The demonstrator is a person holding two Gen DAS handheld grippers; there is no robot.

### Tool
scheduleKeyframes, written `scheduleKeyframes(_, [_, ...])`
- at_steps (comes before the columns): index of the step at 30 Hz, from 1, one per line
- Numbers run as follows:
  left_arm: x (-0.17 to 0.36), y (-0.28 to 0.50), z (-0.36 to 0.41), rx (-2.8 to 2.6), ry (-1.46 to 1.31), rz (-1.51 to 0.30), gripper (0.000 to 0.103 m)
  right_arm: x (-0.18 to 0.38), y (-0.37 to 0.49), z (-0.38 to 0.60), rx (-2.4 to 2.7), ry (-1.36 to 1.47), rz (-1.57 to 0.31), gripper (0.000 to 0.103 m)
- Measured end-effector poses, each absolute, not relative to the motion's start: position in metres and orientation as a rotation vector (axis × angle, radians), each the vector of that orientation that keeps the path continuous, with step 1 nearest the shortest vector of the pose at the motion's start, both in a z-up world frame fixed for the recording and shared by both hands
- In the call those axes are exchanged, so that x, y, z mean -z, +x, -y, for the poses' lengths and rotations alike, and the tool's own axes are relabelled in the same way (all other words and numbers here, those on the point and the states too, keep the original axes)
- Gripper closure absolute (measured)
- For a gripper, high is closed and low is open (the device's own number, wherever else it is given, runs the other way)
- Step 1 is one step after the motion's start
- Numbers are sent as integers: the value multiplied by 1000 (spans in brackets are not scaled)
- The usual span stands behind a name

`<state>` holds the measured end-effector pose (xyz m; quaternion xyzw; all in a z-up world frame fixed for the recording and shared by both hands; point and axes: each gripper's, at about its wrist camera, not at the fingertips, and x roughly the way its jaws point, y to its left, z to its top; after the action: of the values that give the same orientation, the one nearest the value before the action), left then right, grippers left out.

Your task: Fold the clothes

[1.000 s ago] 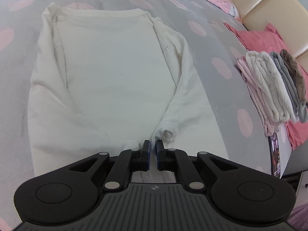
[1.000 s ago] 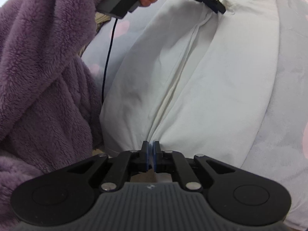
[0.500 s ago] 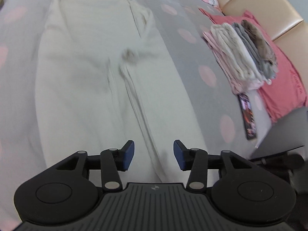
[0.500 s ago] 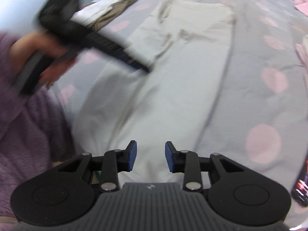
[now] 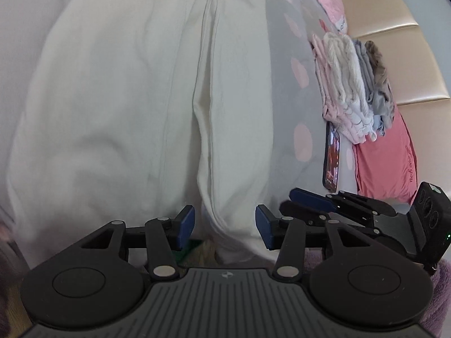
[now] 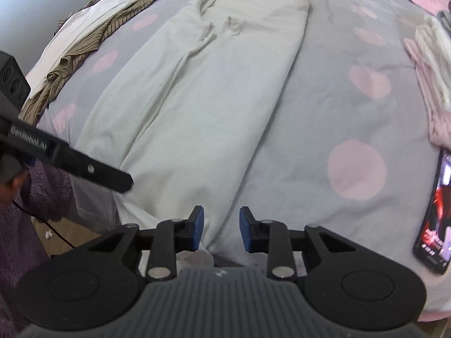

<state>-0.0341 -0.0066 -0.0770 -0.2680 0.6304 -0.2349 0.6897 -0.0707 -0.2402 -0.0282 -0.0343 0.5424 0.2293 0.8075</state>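
Grippers both poised over near hem of white garment (image 6: 203,107), nothing pinched; left gripper (image 5: 225,226) with blue pads spread, cloth fold lying between them without contact; right gripper (image 6: 219,229) narrower, jaws closing, pads apart and not pressing the hem edge that sits in the gap. The two tools are close together at the bed's near edge, each showing in the other's view. Garment lies flat along the grey bedcover with pink dots (image 6: 352,90), sides folded inward, sleeve running down the middle. Phone (image 6: 435,214) on the cover to the right, screen lit; beyond it stack of folded clothes (image 5: 355,90) on pink pillow (image 5: 386,155); striped brown garment (image 6: 93,31) at far left; purple fleece sleeve (image 6: 25,225) at near left.
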Motion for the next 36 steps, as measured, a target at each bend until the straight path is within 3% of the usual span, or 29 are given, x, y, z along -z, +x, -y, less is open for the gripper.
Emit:
scheduleKeyframes(12, [108,-61,38,555,-461,-1502,68,56,-122,207,-643,-218,-1259,76])
scheduleKeyframes(15, [111,-66,43,571,-421,-1504,72,55,-126,218,-627,-218,-1265,76])
scheduleKeyframes(16, [111,-66,43,581,-422,-1505,79,55,-129,221,-621,-231,-1265,76])
scheduleKeyframes(18, [111,-67,43,600,-422,-1507,84,56,-134,225,-617,-259,-1261,73])
scheduleKeyframes(23, [106,-67,40,635,-446,-1508,93,58,-159,211,-703,-403,-1197,49])
scheduleKeyframes(29, [102,-66,38,667,-493,-1502,97,70,-186,190,-720,-643,-1064,40])
scheduleKeyframes(31, [101,-66,37,672,-495,-1500,98,75,-189,188,-729,-684,-1030,44])
scheduleKeyframes(32, [100,-67,36,672,-493,-1499,98,75,-190,188,-735,-693,-1019,60])
scheduleKeyframes(33, [100,-67,36,672,-495,-1500,98,75,-190,188,-739,-696,-1012,83])
scheduleKeyframes(34, [100,-67,35,670,-498,-1501,98,73,-192,188,-746,-696,-1006,92])
scheduleKeyframes(36, [100,-67,32,650,-490,-1508,99,67,-198,188,-783,-706,-995,97])
